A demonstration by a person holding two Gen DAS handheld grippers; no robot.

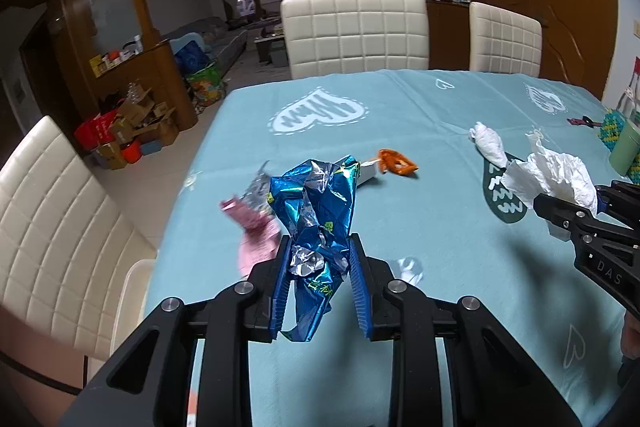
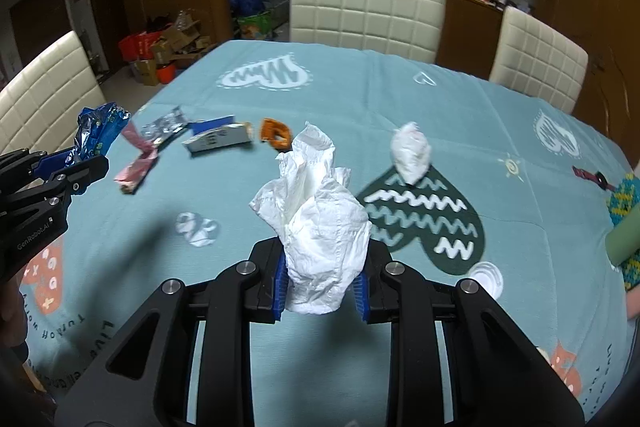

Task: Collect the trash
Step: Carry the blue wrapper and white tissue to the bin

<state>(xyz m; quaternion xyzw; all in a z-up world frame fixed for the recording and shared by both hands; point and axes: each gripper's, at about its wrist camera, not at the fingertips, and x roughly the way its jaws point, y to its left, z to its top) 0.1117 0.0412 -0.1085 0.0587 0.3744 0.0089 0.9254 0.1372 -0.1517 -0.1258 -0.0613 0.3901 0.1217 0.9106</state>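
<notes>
Keep the left gripper [image 1: 320, 259] clamped on the blue wrapper [image 1: 316, 211] and the right gripper [image 2: 322, 279] clamped on the tissue [image 2: 320, 227], centre frame, during carry.

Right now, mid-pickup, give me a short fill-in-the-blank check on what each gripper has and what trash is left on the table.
1. The left gripper is shut on a crumpled ____ foil wrapper.
2. The right gripper is shut on a crumpled white ____.
3. On the tablecloth, the white wad lies at the top edge of a dark ____ print.
4. The small ____ wrapper lies beside the grey carton.

Missing words: blue; tissue; heart; orange
</notes>
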